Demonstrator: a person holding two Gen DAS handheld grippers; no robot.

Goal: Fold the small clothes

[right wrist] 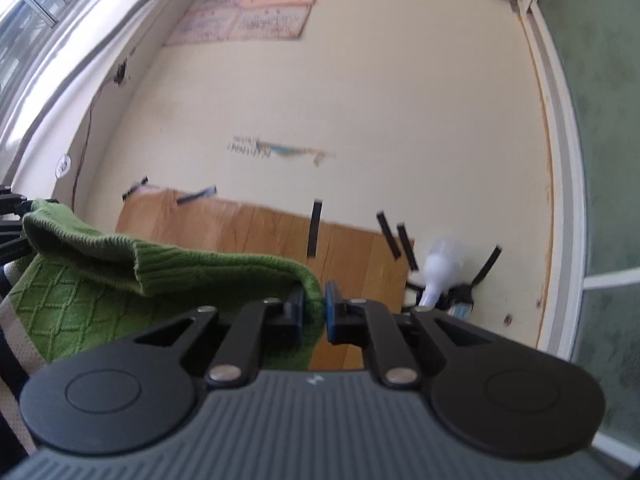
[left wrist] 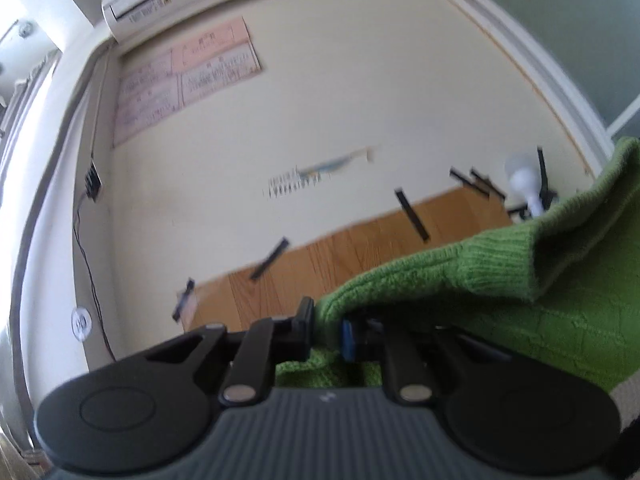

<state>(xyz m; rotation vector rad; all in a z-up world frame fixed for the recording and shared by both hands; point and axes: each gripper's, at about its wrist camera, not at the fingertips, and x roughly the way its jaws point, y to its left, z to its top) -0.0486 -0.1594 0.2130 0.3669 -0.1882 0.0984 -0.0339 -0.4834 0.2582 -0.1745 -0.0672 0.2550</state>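
Both our grippers are clamped nearly shut on the green knit garment [left wrist: 500, 280]: the left gripper [left wrist: 326, 330] pinches one edge, the right gripper [right wrist: 316, 312] another, so the cloth hangs stretched between them, lifted. Beyond it we see a wooden board [right wrist: 256, 232] taped with black strips against the cream wall [left wrist: 340, 100], pink posters [left wrist: 180, 80] above, and a white lamp [right wrist: 440, 270] near the corner.

Both your wrist cams ride right behind their tools, aimed about level at the cream wall [left wrist: 360, 100]. They share the pink posters [right wrist: 256, 12] at 11 o'clock and the green sweater [right wrist: 120, 292], really close up.
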